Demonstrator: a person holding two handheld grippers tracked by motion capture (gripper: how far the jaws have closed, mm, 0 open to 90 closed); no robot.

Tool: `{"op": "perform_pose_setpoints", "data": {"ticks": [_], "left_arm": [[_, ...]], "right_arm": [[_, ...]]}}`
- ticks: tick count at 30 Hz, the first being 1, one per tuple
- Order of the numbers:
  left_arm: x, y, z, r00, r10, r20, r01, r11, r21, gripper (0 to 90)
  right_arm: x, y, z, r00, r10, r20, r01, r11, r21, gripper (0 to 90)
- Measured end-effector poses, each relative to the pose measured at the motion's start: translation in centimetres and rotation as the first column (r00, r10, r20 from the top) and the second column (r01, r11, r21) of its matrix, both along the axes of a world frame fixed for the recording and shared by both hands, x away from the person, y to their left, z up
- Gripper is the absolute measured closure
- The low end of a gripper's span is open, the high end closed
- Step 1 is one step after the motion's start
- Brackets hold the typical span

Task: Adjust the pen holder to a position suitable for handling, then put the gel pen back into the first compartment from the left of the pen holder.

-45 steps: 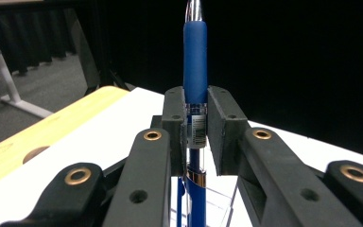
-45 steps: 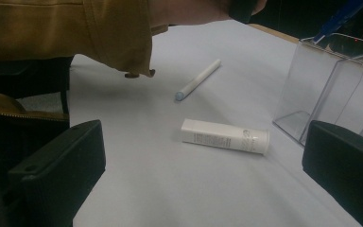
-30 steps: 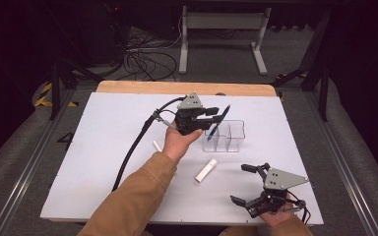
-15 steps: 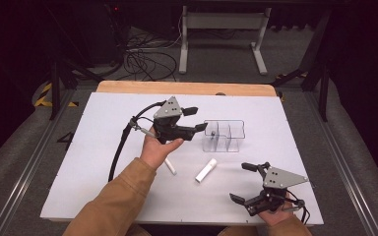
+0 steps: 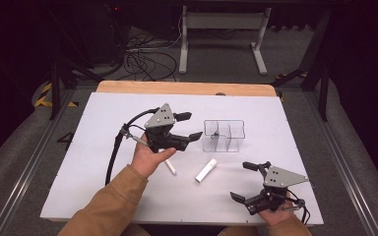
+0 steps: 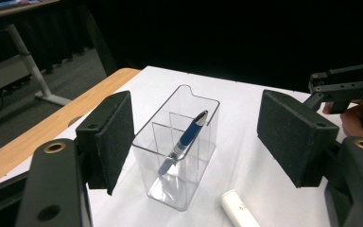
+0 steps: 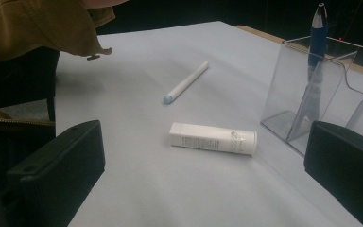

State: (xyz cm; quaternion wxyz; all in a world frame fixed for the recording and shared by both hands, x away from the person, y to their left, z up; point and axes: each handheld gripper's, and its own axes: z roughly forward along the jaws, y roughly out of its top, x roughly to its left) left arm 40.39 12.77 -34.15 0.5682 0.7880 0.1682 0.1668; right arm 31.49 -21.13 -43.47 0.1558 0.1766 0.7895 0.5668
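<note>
A clear plastic organizer (image 5: pixel 224 135) with divided compartments stands right of the table's middle. A blue pen (image 5: pixel 216 133) leans inside it, also seen in the left gripper view (image 6: pixel 189 135) and the right gripper view (image 7: pixel 317 33). My left gripper (image 5: pixel 189 126) hovers just left of the organizer. Its jaws have just been opening and stand open with nothing between them (image 6: pixel 203 137). A white tube (image 5: pixel 205 169) and a white marker (image 5: pixel 170 167) lie in front of it. My right gripper (image 5: pixel 243 182) rests near the front right edge, open and empty (image 7: pixel 203 189).
The white sheet (image 5: pixel 103 162) covers the table, with a wooden strip (image 5: pixel 177 87) along the far edge. The tan sleeve (image 5: pixel 113 201) of the left arm crosses the front left. In the right gripper view the tube (image 7: pixel 212 138) lies close ahead and the marker (image 7: pixel 186 82) farther off.
The left gripper has drawn back to the left from the organizer with its jaws wider. The blue pen it held over the organizer now stands inside. The right gripper has kept still.
</note>
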Motion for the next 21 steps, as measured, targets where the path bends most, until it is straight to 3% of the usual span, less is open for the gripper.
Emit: {"op": "perform_pose_setpoints", "data": {"ticks": [10, 17, 21], "left_arm": [[-1.6, 2.3, -0.4, 0.9984, 0.007, -0.056, -0.008, 0.9998, -0.018, 25.6], [-4.1, 5.6, -1.6, 0.9983, 0.034, -0.048, -0.034, 0.9993, 0.019, 22.5], [-5.0, 6.9, -2.1, 0.9973, 0.044, -0.059, -0.043, 0.999, 0.008, 22.1]], "right_arm": [[0.2, 0.2, 0.0, 0.9998, -0.019, -0.007, 0.019, 0.9998, -0.009, 0.2], [0.3, 0.1, 0.4, 0.9983, -0.055, -0.022, 0.055, 0.9983, 0.019, 0.0], [0.7, 0.6, 0.5, 0.991, -0.112, -0.073, 0.115, 0.9928, 0.033, 0.5]]}}
